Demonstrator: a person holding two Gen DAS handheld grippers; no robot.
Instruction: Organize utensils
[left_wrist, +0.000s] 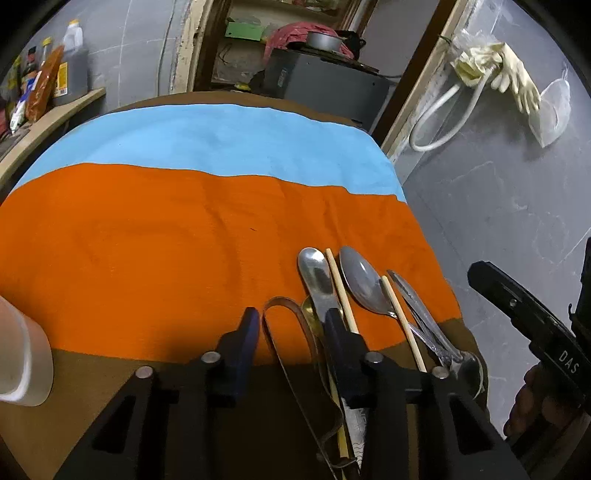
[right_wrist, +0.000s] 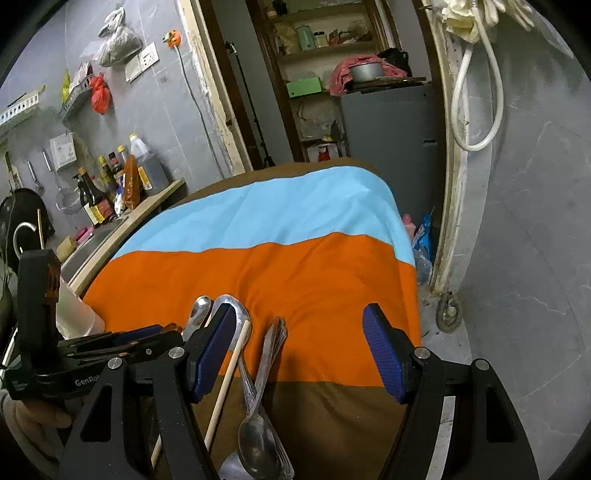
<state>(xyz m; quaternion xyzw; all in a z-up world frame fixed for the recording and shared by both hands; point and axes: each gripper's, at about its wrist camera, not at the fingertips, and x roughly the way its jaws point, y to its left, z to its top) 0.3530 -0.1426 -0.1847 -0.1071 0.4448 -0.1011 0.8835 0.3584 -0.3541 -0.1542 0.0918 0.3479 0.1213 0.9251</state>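
Observation:
A pile of utensils lies at the near right of the cloth-covered table (left_wrist: 147, 229): metal tongs (left_wrist: 284, 314), a flat metal spatula (left_wrist: 316, 277), a large spoon (left_wrist: 360, 280), two wooden chopsticks (left_wrist: 341, 291), and more cutlery (left_wrist: 421, 314). My left gripper (left_wrist: 291, 325) is open, its fingers either side of the tongs' loop, just above them. My right gripper (right_wrist: 299, 354) is wide open and empty above the same pile, where a spoon (right_wrist: 255, 446), a chopstick (right_wrist: 229, 376) and cutlery handles (right_wrist: 271, 350) show between its fingers.
A beige cup (left_wrist: 22, 354) stands at the table's near left. The cloth has orange, light blue (left_wrist: 221, 140) and brown bands. A counter with bottles (right_wrist: 122, 184) runs along the left wall. A grey cabinet (right_wrist: 391, 136) stands beyond the table; bare floor (right_wrist: 524, 258) lies right.

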